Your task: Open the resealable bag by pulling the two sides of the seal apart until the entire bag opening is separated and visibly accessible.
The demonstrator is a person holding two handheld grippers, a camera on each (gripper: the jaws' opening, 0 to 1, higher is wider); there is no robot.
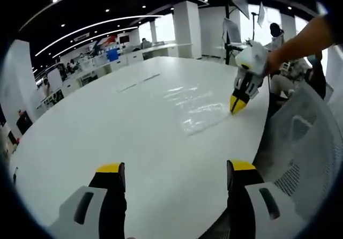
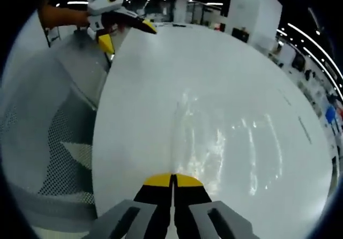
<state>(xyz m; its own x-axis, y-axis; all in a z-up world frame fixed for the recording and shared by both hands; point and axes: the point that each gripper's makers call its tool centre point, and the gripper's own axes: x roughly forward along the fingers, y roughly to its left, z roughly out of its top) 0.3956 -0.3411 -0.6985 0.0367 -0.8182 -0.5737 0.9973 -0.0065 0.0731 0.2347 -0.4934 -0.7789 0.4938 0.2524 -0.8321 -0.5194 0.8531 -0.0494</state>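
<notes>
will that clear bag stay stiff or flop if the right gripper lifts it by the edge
Probably floppy: the bag lies flat and wrinkled on the table. Likely light, as it looks thin and empty. Its glossy film may slip, though the right gripper seems shut on its edge.

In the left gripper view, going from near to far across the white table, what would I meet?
The left gripper's yellow-tipped jaws, standing open → bare white table → the clear resealable bag, lying flat → the right gripper, its tip at the bag's edge, held by a person's hand → desks and pillars of the office beyond.
</notes>
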